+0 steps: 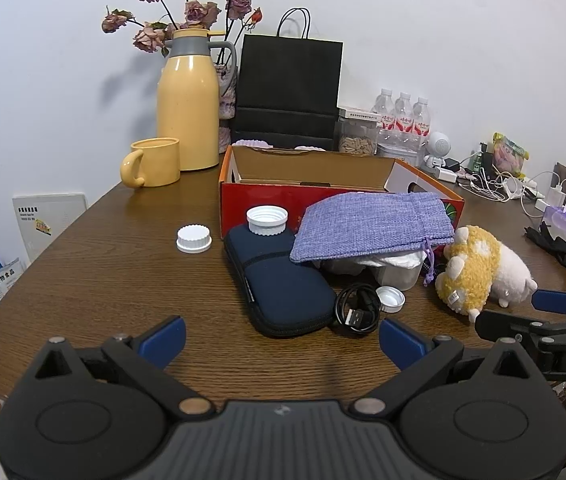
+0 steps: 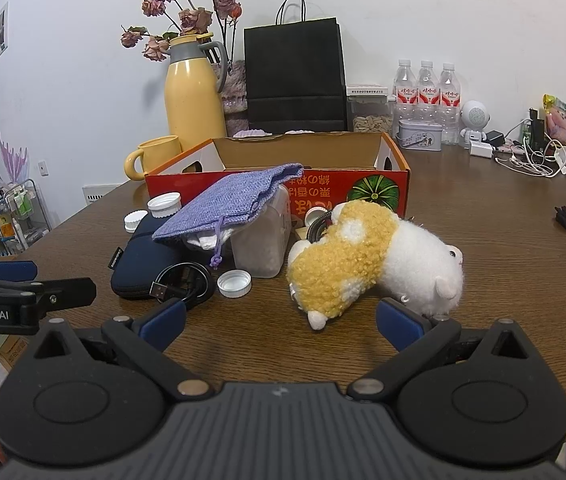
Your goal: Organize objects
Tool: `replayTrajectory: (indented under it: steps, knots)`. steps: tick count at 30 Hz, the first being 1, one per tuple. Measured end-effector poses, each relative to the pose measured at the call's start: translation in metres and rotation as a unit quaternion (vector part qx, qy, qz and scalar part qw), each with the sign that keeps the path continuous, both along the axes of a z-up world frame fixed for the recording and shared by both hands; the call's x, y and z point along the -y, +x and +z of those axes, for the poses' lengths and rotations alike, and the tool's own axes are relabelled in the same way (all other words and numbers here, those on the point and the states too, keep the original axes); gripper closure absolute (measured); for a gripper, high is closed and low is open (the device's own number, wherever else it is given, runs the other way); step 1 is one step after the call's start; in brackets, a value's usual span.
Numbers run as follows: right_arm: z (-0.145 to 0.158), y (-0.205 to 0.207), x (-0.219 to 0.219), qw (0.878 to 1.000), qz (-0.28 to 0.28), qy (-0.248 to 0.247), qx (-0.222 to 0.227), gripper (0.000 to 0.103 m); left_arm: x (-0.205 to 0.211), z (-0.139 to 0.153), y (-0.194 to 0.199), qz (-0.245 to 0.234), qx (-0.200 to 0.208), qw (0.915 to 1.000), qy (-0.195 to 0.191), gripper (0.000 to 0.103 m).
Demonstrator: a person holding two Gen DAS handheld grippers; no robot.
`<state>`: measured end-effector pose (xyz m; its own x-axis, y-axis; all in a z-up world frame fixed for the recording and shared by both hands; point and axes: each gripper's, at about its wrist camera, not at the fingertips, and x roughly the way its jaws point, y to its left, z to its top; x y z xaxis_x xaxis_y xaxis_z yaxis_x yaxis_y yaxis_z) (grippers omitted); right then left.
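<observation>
An open red cardboard box (image 1: 323, 208) (image 2: 323, 188) stands mid-table. In front of it lie a navy zip case (image 1: 283, 284) (image 2: 143, 264), a purple cloth pouch (image 1: 371, 224) (image 2: 227, 208) draped over a clear plastic jar (image 2: 261, 240), a coiled black USB cable (image 1: 357, 314) (image 2: 183, 284), white caps (image 1: 194, 239) (image 1: 390, 299) (image 2: 235, 283) and a yellow-white plush toy (image 1: 479, 268) (image 2: 371, 260). My left gripper (image 1: 283, 340) is open and empty, just short of the case. My right gripper (image 2: 281, 326) is open and empty, just short of the plush.
A yellow thermos (image 1: 189, 104), yellow mug (image 1: 153, 162), dried roses, black paper bag (image 1: 289, 92), water bottles (image 1: 403, 120) and a jar of seeds stand at the back. Chargers and cables (image 2: 531, 156) lie at the right. The table edge curves at the left.
</observation>
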<state>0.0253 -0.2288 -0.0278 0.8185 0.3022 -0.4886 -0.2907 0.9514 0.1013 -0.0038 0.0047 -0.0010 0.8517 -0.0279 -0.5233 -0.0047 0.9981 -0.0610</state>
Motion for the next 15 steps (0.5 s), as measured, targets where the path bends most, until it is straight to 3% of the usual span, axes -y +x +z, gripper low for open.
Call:
replayTrajectory:
  steps: [15]
  knots:
    - [-0.0011, 0.001, -0.0012, 1.0, 0.001, 0.0, -0.003, 0.0, -0.002, -0.0006, -0.0002, 0.001, 0.002, 1.0, -0.002, 0.0]
